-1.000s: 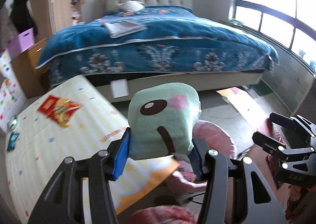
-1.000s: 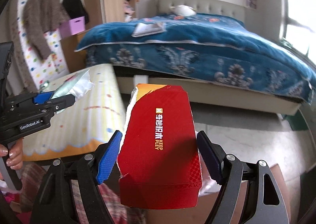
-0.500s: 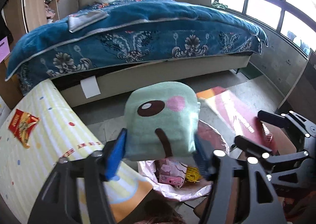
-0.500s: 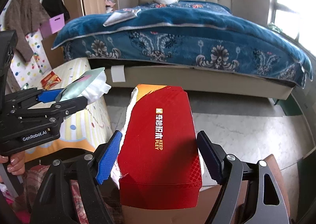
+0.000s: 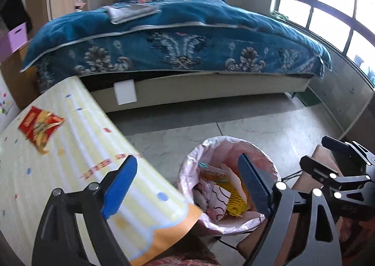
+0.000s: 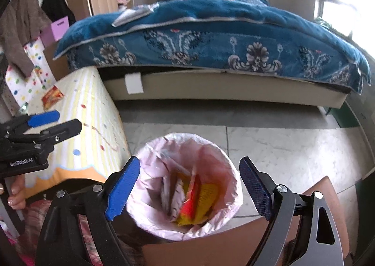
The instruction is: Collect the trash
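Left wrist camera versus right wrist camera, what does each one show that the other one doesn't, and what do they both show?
Only the left wrist view shows the big window and the right gripper from the side.

Only the right wrist view shows the clothes hanging by the wardrobe, the left gripper from the side, and the hand holding it.

Both show the pink-lined trash bin holding wrappers, the striped table with a red snack packet, and the blue bed. Both grippers are open and empty; their jaws have just been opening.
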Tool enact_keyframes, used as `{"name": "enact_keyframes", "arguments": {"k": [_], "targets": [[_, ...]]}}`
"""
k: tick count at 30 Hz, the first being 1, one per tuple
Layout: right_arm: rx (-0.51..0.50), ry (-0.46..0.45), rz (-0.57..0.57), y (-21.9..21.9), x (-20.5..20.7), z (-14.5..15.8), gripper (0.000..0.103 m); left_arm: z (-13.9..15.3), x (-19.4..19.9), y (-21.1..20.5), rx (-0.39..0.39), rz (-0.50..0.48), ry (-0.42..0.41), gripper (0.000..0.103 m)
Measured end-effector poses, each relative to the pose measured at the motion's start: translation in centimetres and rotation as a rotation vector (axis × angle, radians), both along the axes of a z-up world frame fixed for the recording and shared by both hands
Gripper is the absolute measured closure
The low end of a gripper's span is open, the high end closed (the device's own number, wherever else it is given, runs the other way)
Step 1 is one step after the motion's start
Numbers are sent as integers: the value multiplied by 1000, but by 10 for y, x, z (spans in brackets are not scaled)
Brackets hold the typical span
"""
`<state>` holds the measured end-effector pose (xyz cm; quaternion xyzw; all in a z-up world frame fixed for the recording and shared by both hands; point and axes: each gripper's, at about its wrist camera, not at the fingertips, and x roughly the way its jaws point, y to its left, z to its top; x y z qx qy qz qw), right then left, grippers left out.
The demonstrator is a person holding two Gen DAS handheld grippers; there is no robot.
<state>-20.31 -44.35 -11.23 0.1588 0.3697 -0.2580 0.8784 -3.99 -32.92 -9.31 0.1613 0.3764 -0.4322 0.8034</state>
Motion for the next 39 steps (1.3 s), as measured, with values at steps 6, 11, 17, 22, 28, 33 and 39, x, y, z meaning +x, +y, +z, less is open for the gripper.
{"name": "enact_keyframes", "arguments": {"k": [6, 11, 17, 22, 28, 33, 39], "targets": [[-16, -44, 71, 23, 5, 14, 17, 20, 4, 50, -23, 101, -46, 15], [-12, -57, 163, 49, 24, 30, 17, 29, 13, 98, -34, 209, -59, 14], [-40, -57, 299, 92, 69, 44, 17, 37, 34, 164, -38, 366, -86, 14], [-55, -66, 401, 133, 112, 46, 17, 34, 61, 215, -26, 496, -101, 13], [-65, -55, 485, 172, 167, 41, 17, 25, 105, 269, -13, 632, -77, 13], [-63, -44, 533, 191, 212, 32, 17, 16, 139, 291, 0, 690, -64, 13], [-62, -29, 567, 194, 274, 14, 16, 0, 184, 301, 46, 718, -72, 12]]}}
